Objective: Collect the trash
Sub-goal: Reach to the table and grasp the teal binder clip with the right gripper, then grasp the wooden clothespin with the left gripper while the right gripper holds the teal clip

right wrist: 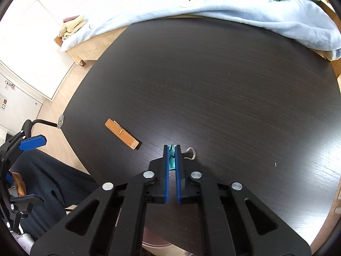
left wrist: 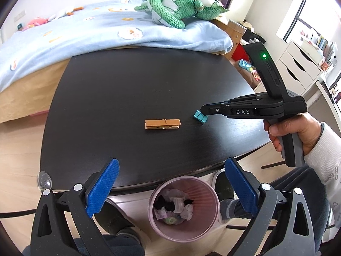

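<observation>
Trash here is down to two small bits on the dark desk (left wrist: pixel 127 81): a teal binder clip (left wrist: pixel 200 117) and a wooden clothespin (left wrist: pixel 163 125) lying flat just beside it, not touching. The right tool (right wrist: pixel 172 156) has its blue pads pinched narrow on the clip, which shows as a sliver of teal between them in the right wrist view, with one wire handle poking out to the side. From the left wrist view the clip looks like it's resting on the desk, so I'd say we're at the grab stage, not the carry.

The left tool (left wrist: pixel 170 189) is spread wide with nothing in it, hanging over the near desk edge above the pink bin (left wrist: pixel 210 219).

The bin sits on the floor right under that edge, and it's already got stuff in the bottom: crumpled white paper or tissue, something dark, a small greenish thing. Can't tell much more than that.

Next move, my guess: lift the clip straight up, swing it back over the desk edge and let go over the bin. The clip is tiny and slick, so a steady squeeze matters. Then the clothespin.
</observation>
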The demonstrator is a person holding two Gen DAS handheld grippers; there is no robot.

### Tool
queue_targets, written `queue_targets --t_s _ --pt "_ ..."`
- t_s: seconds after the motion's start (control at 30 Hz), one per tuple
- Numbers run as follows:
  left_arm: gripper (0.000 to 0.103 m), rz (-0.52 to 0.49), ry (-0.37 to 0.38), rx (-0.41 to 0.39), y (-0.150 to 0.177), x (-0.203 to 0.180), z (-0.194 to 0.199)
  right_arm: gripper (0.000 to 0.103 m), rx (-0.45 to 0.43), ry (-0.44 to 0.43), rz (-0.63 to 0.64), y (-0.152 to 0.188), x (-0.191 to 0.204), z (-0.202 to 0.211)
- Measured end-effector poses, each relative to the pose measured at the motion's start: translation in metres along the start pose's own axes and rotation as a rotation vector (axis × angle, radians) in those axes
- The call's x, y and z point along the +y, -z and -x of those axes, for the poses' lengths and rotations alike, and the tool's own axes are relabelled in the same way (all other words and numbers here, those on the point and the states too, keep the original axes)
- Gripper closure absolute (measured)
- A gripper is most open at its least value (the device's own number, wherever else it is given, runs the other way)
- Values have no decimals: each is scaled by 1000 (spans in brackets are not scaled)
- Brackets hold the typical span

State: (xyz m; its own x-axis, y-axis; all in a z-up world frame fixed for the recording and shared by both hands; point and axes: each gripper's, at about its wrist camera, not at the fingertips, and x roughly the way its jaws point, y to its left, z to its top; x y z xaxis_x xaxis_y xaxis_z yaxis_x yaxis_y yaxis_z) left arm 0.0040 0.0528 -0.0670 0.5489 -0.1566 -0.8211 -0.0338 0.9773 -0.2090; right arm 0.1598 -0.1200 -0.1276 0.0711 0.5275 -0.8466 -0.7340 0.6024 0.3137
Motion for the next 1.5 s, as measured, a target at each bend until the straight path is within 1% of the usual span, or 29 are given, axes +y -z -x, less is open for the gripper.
queue_targets --t_s 0.37,0.57,0.7,0.87,0.97,1.1,1.3,1.37,1.5 --pt "8 -11 -8 -5 -11 -7 -5 102 -37 17 -31 3 6 18" --pt "8 -14 -23 11 -23 -9 -17 102 -56 28 -48 6 11 27" --pt "8 -19 -55 38 -31 -9 -33 102 -55 45 -58 7 15 31" --pt "8 -2 -94 77 -41 -5 -53 102 -55 65 -61 8 16 36" --pt "8 6 -107 97 -46 -3 -64 102 -57 70 -65 9 13 40" --pt "8 17 -155 136 -53 0 -82 102 -60 76 -70 11 9 44" --pt "8 19 -195 177 -57 -3 -103 102 -61 79 -77 14 6 47" --pt "18 19 -197 187 -57 -3 -107 102 -61 80 -79 15 5 47" --pt "27 22 -204 205 -55 -4 -115 102 -61 81 -83 15 3 47"
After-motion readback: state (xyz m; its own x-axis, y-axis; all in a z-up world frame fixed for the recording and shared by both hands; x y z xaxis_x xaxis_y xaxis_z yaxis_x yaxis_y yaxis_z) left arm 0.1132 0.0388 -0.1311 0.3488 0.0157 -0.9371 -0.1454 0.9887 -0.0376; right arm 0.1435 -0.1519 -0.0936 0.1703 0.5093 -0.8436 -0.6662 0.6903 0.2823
